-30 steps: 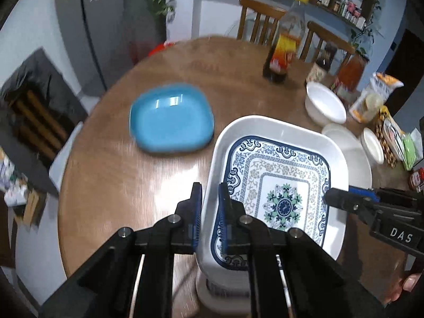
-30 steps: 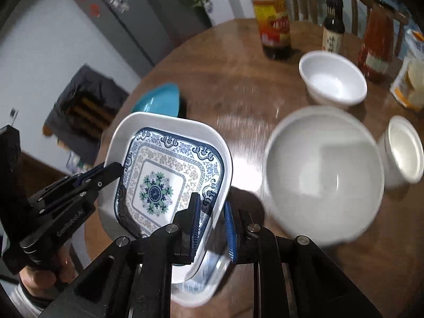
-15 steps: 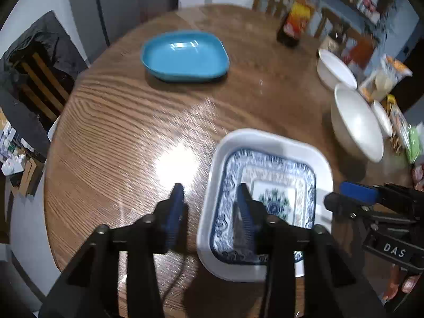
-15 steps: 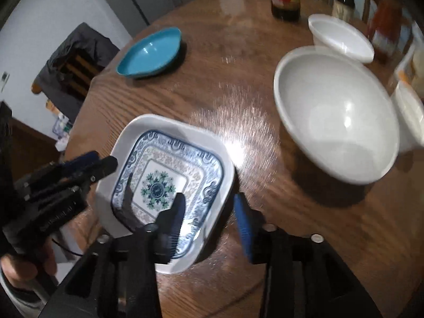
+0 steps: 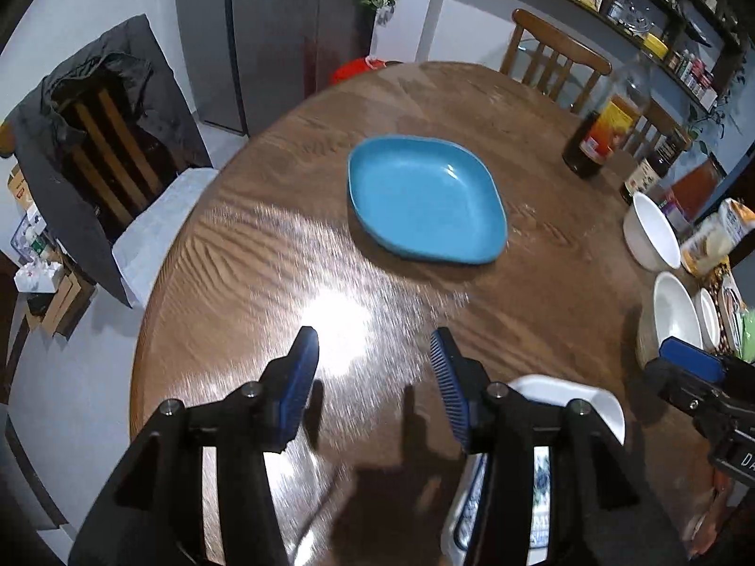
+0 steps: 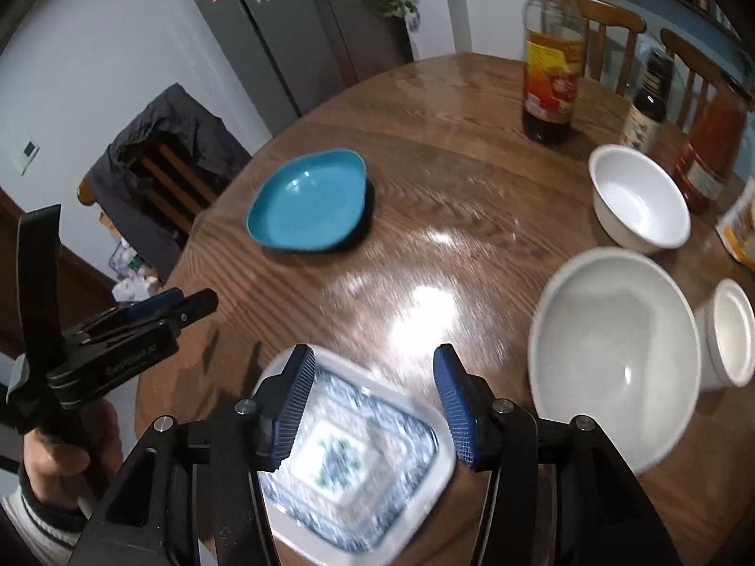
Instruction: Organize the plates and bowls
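Now both sets of tongs are spread wide and holding nothing. The left gripper [image 5: 373, 377] hangs over bare wood near the table's near edge, its blue ribbed pads [image 5: 302, 377] well apart, glare from a lamp on the grain between them. The right gripper [image 6: 373, 401] is just as wide, and directly beneath it sits the patterned plate [image 6: 358, 462] — white rim, blue-and-white border, a green motif in the middle — lying flat on the round wooden table [image 6: 448, 108] at its near edge, blurred in this view. From the left wrist only a white corner of that plate [image 5: 571, 396] peeks out past the right-hand finger.

Further in, toward the middle of the table, there's the blue plate [image 5: 424, 200], on its own, well apart from everything else. Over on the right side the white ware is gathered: a large white bowl [image 6: 613, 353] near the right gripper, a small white cup [image 6: 731, 330] just beside it at the right edge, and a medium white bowl [image 6: 639, 198] behind them. Along the far right edge stand a sauce bottle [image 6: 552, 70], a small dark bottle [image 6: 646, 108] and a red-orange jar [image 6: 712, 146] — all upright
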Demonstrator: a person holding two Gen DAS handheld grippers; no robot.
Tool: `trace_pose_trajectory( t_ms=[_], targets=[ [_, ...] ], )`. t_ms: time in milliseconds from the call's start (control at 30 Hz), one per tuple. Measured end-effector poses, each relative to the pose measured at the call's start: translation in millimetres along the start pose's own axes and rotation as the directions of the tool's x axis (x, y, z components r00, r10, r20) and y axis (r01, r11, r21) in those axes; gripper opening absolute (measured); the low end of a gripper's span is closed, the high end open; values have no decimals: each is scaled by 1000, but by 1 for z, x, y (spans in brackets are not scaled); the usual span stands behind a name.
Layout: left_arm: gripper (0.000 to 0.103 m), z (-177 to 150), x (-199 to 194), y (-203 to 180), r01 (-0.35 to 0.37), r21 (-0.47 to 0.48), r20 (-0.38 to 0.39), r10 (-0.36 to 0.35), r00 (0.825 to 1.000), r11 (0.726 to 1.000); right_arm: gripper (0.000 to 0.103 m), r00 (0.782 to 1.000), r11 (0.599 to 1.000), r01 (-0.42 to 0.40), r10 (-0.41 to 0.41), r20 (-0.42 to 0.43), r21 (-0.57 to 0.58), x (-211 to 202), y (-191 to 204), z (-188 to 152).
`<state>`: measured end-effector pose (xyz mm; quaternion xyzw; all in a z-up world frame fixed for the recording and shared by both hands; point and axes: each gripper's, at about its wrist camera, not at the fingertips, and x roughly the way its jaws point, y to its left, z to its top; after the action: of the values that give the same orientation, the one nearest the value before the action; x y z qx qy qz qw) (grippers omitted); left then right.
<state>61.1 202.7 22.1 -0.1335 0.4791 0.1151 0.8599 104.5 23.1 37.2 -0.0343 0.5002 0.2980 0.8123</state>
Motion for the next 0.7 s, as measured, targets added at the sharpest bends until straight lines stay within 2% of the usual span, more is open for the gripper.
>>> trace_pose_trajectory(
  t_ms=[233, 700],
  targets=[
    [52, 18, 8, 4, -2, 30, 16, 2, 1000, 1000, 53, 999, 1000, -14, 14, 32, 3, 8, 9, 18],
    [52, 33, 25, 8, 9, 66, -6, -9, 1000, 998, 53, 1000, 999, 16, -17, 19, 42, 23, 5, 27]
  ],
)
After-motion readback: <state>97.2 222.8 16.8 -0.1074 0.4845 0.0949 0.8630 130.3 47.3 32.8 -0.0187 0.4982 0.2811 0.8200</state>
